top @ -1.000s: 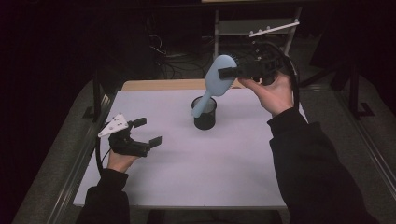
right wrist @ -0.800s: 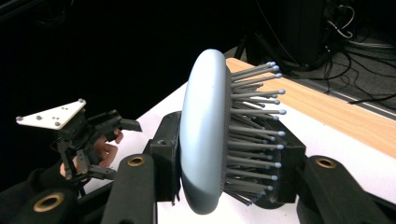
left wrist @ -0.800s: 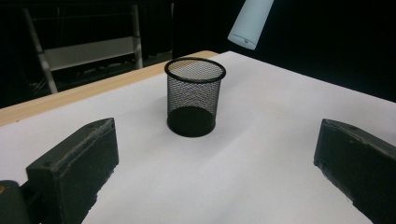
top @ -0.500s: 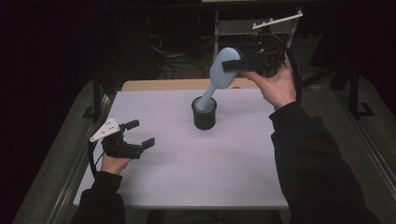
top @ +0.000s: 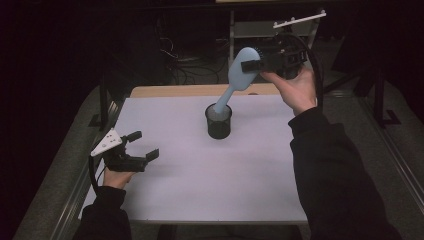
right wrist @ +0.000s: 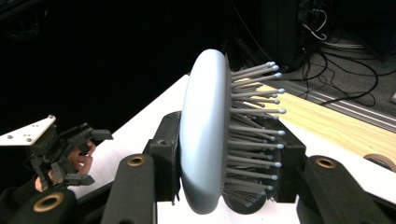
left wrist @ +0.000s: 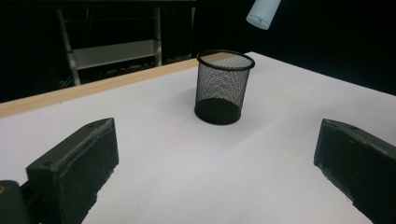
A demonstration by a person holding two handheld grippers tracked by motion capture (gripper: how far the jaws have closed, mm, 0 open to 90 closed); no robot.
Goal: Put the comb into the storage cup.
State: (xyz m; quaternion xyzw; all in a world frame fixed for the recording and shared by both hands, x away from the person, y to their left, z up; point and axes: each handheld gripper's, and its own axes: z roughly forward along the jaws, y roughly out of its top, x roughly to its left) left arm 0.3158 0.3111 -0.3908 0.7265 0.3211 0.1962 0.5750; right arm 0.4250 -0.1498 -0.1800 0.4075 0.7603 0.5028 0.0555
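A light blue hairbrush (top: 241, 74) hangs tilted over the table's far side, with my right gripper (top: 252, 65) shut on its head. In the right gripper view the jaws press the brush (right wrist: 205, 135) from its back and its bristle side. Its handle slants down toward a black mesh cup (top: 218, 121). From the left gripper view the handle's end (left wrist: 264, 11) hangs above the cup (left wrist: 224, 86), apart from the rim. My left gripper (top: 145, 145) rests low at the table's left, open, with nothing between its jaws (left wrist: 219, 163).
The white table top (top: 200, 185) has a wooden strip (top: 175, 91) along its far edge. Behind it stand a metal shelf frame (top: 260, 30) and floor cables. A small ring (right wrist: 380, 161) lies on the table near the wooden strip.
The right gripper has tipped the brush up a little, so the handle has risen from the cup's mouth. The left gripper has drifted left and lower, still open.
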